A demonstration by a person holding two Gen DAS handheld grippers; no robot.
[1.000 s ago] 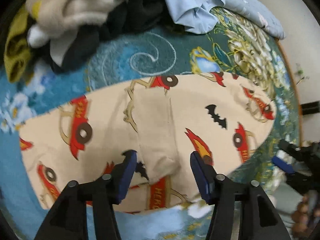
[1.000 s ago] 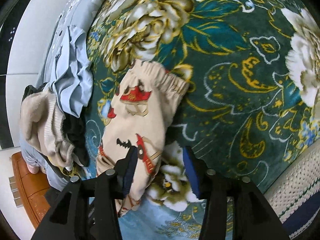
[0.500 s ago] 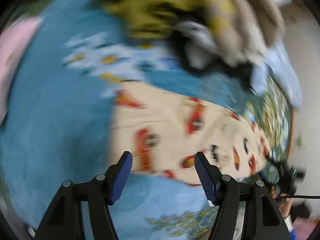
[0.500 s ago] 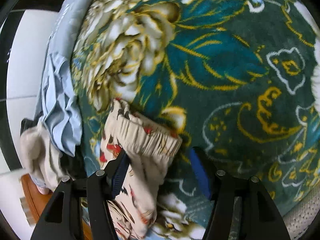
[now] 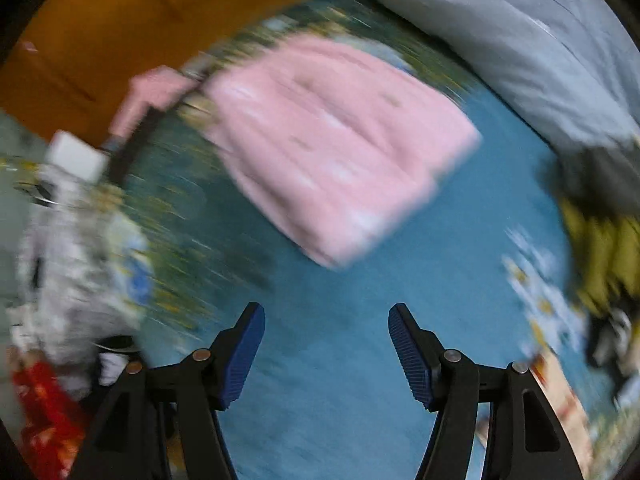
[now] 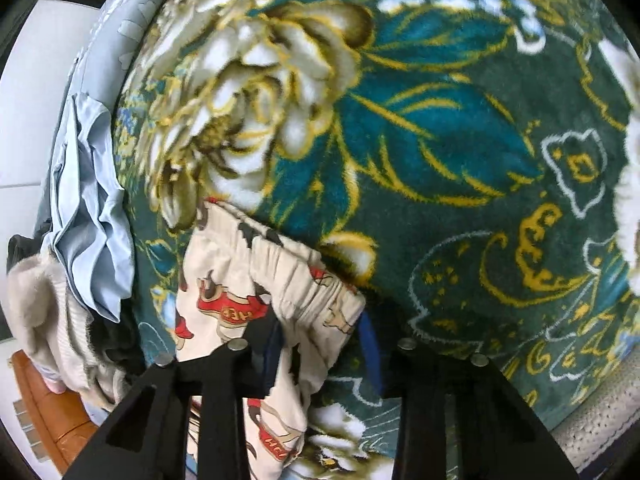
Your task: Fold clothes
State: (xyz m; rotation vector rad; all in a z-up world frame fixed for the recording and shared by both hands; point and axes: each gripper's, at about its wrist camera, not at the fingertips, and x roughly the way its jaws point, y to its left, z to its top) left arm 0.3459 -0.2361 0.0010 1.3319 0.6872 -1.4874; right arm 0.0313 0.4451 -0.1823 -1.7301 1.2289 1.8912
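The cream trousers with red car prints [image 6: 224, 300] lie on the dark green flowered blanket [image 6: 440, 140]. Their gathered elastic waistband [image 6: 304, 276] sits between the fingers of my right gripper [image 6: 322, 354], which is open and straddles it; the left blue pad [image 6: 274, 354] is partly under the cloth. My left gripper [image 5: 326, 312] is open and holds nothing, above a plain blue part of the blanket [image 5: 328, 380]. This view is blurred by motion. A strip of the cream trousers [image 5: 560, 392] shows at its lower right.
A folded pink garment [image 5: 340, 152] lies ahead of the left gripper, by an orange-brown wooden board [image 5: 100, 28]. A pale blue shirt [image 6: 88, 208] and a beige knit [image 6: 44, 312] are heaped left of the trousers. Yellow and dark clothes [image 5: 600, 256] lie on the right.
The left gripper has swung away from the trousers toward the pink garment, still open. The right gripper has moved in onto the waistband and its fingers stand closer together.
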